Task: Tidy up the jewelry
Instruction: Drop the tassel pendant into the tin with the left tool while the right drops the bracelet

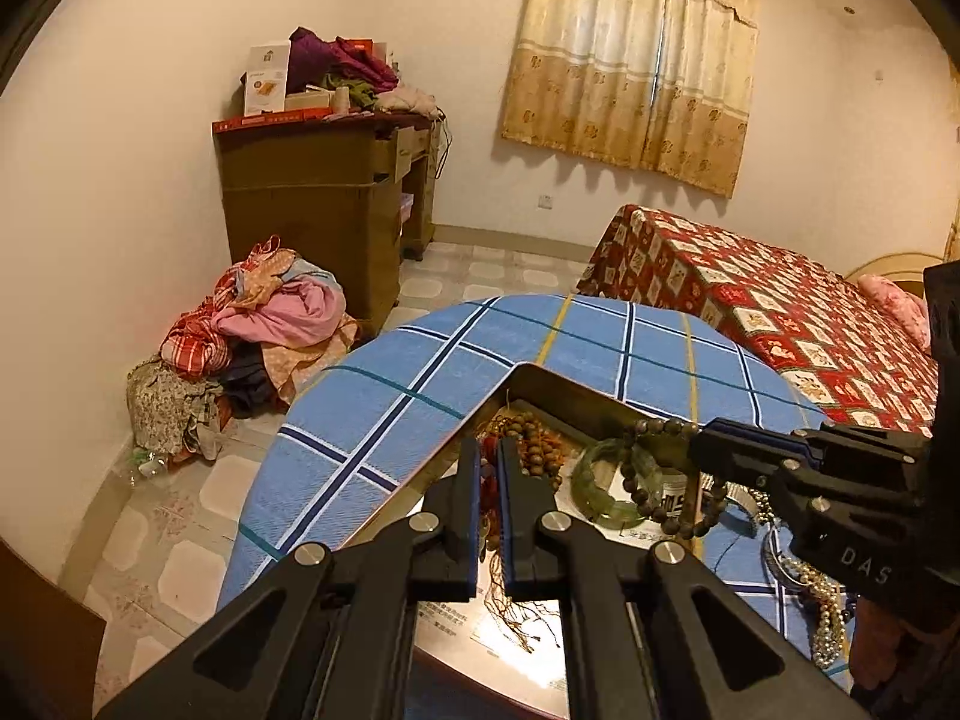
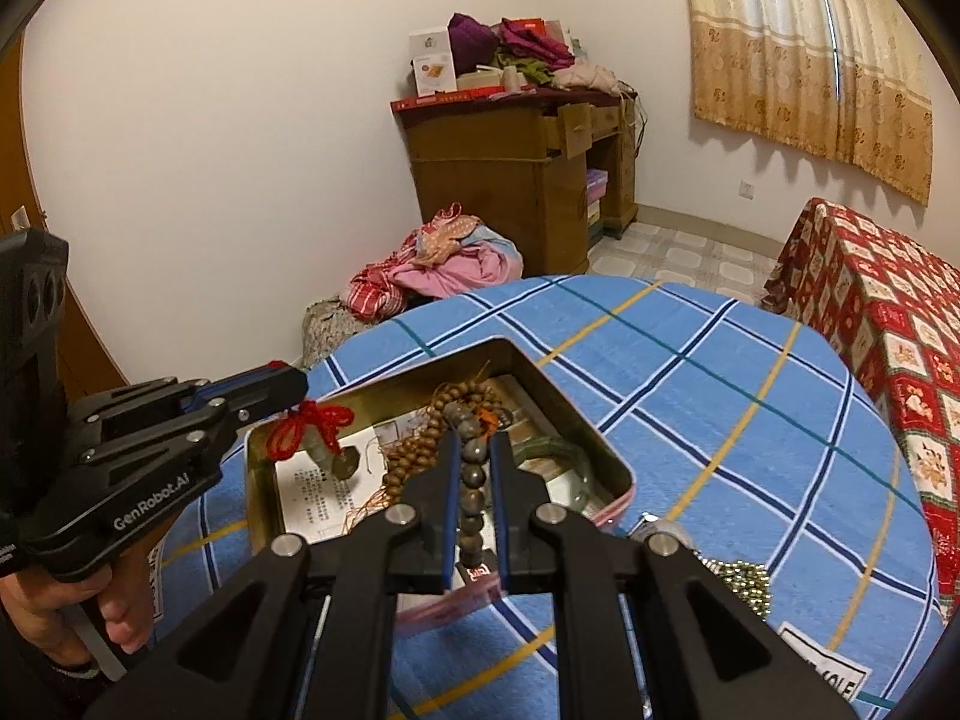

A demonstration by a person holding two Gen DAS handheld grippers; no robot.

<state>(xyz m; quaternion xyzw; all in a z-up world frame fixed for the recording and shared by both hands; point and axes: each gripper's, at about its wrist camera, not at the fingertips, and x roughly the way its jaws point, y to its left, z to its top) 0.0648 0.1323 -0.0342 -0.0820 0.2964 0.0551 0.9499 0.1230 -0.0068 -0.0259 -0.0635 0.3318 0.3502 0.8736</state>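
A gold metal tin [image 2: 600, 450] stands open on the blue checked tablecloth [image 2: 720, 396]. My left gripper [image 1: 489, 450] is shut on a red cord [image 2: 309, 426] whose pendant [image 2: 336, 462] hangs over the tin's left side. My right gripper [image 2: 474, 444] is shut on a dark bead bracelet [image 2: 471, 480] that dangles over the tin; the bracelet shows in the left wrist view [image 1: 654, 480] too. In the tin lie a brown bead string [image 2: 474, 402], a green jade bangle [image 1: 600, 480] and printed papers [image 2: 318, 492].
Pearl and gold bead necklaces [image 1: 822, 600] and a silver bangle [image 1: 744, 501] lie on the cloth right of the tin. A bed with a red cover [image 1: 780, 312], a wooden desk [image 1: 324, 198] and a clothes pile [image 1: 264, 324] stand beyond the table.
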